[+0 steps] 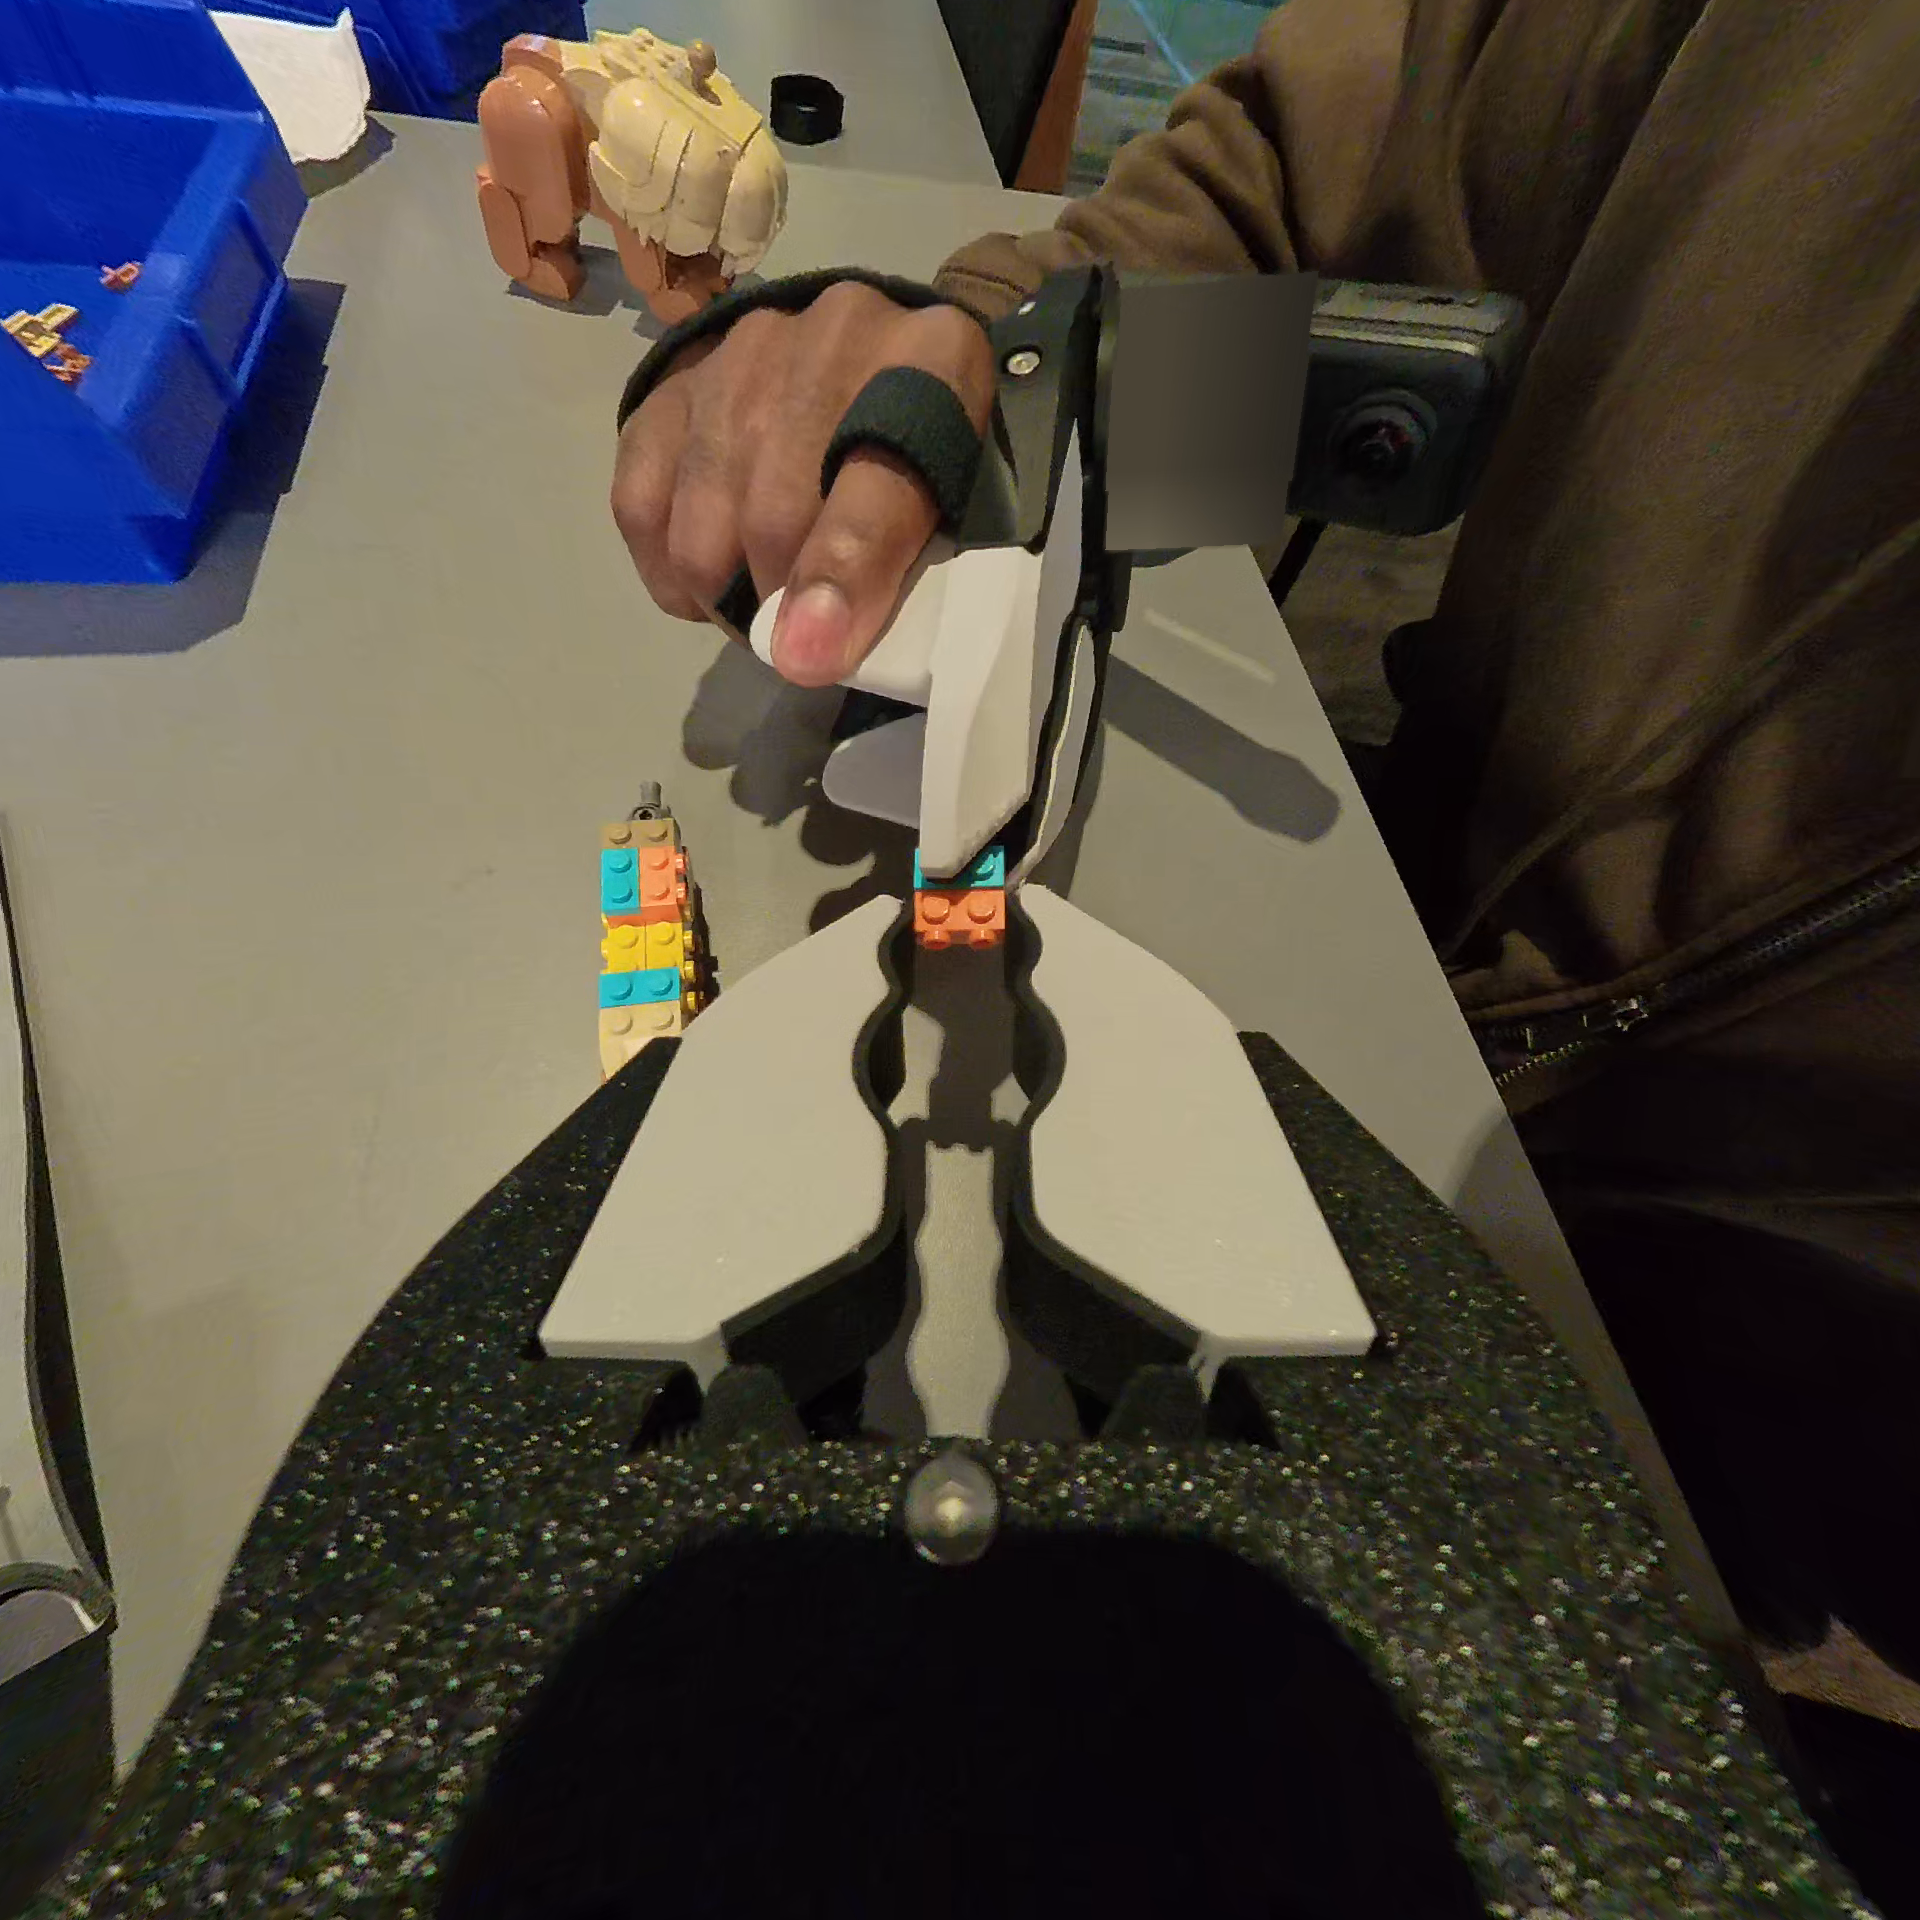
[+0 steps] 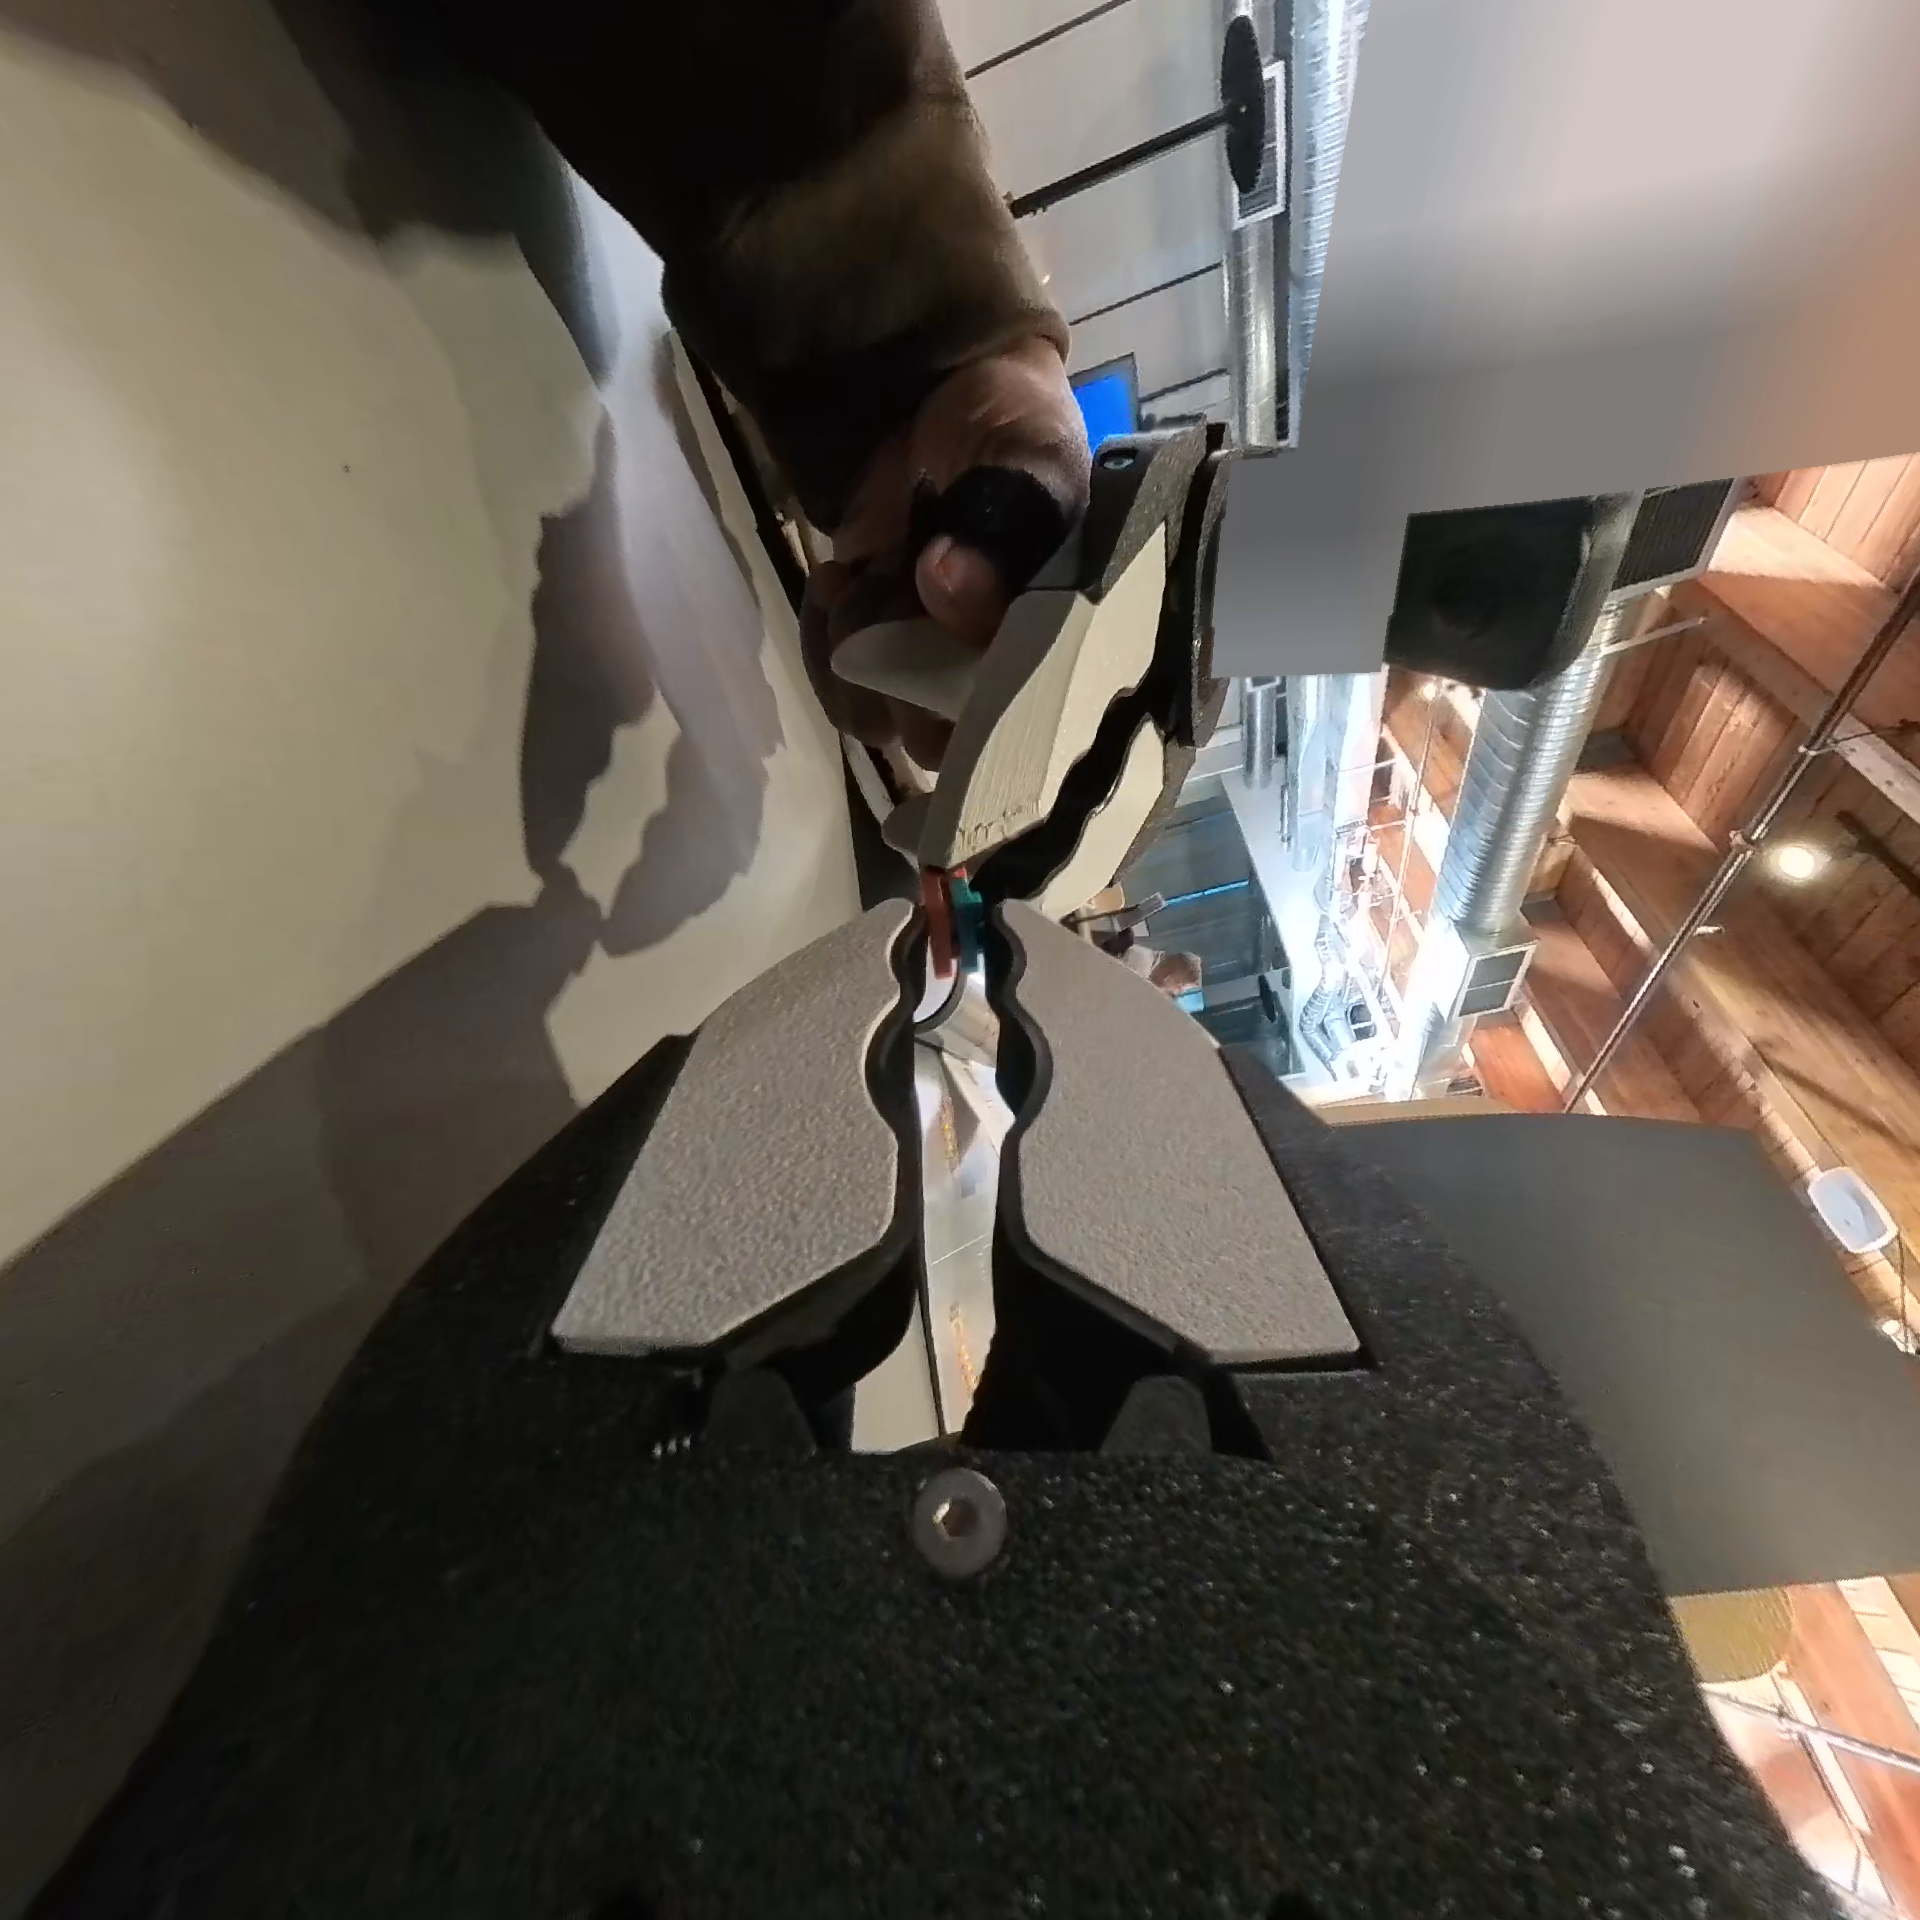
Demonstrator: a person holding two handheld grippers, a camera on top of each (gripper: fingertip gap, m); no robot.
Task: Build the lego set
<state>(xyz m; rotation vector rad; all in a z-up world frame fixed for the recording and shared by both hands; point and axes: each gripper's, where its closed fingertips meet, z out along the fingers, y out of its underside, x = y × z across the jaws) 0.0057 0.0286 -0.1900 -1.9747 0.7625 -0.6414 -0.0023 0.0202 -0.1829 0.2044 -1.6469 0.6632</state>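
Orange brick [image 1: 960,918] clamped at left gripper [image 1: 960,914] tips; teal brick [image 1: 982,867] pinched by right gripper [image 1: 971,852], pressed onto orange. Multicoloured brick stack [image 1: 642,935] lain on grey table [image 1: 416,727] nearby.

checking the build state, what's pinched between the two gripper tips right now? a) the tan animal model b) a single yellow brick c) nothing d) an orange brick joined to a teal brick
d: the left wrist view shows an orange brick with a teal brick on it, gripped between both grippers' tips.
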